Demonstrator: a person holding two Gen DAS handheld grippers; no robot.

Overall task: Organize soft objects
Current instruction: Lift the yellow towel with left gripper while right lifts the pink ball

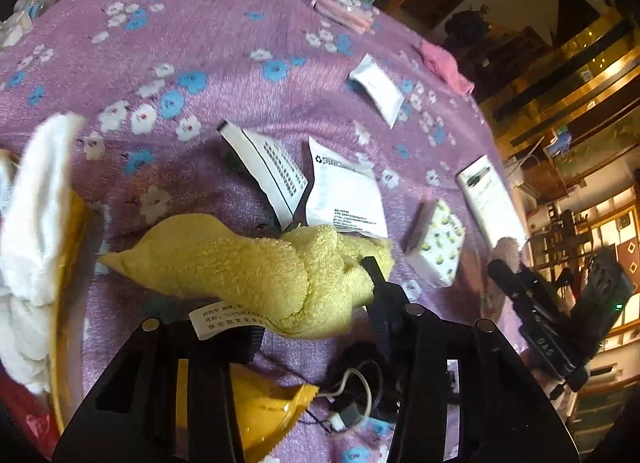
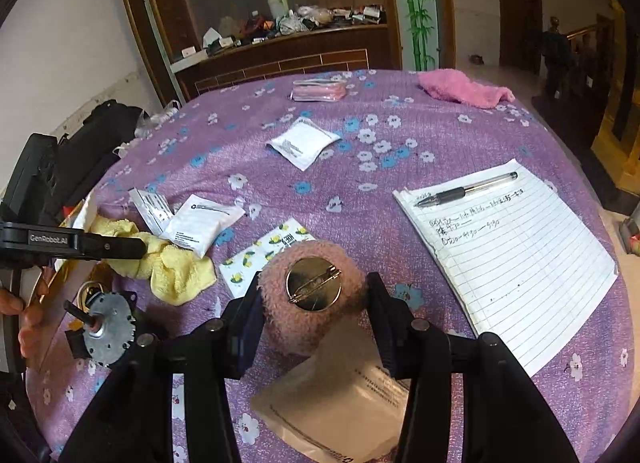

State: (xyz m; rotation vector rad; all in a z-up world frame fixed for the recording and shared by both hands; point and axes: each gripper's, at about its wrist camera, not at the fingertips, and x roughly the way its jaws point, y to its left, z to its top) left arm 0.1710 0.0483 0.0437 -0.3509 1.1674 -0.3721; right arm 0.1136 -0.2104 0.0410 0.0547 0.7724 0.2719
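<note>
A crumpled yellow towel (image 1: 248,263) lies on the purple flowered cloth (image 1: 240,63). My left gripper (image 1: 308,283) is shut on its bunched right end; the towel hides the left fingertip. The right wrist view shows the same towel (image 2: 176,267) under that gripper's finger. My right gripper (image 2: 314,287) is shut on a fluffy pink brooch (image 2: 280,327) with a round gold pin back, held just above the cloth. A white towel (image 1: 36,223) hangs over a yellow container (image 1: 68,263) at the left edge. A pink towel (image 2: 464,89) lies at the table's far right.
White sachets (image 1: 344,191), a lemon-print tissue pack (image 1: 436,243) and a pink packet (image 2: 320,90) lie scattered. A lined notepad (image 2: 512,247) with a pen (image 2: 468,189) lies to the right, a small grey motor (image 2: 106,327) to the left. A person's hand (image 2: 24,315) shows at the left edge.
</note>
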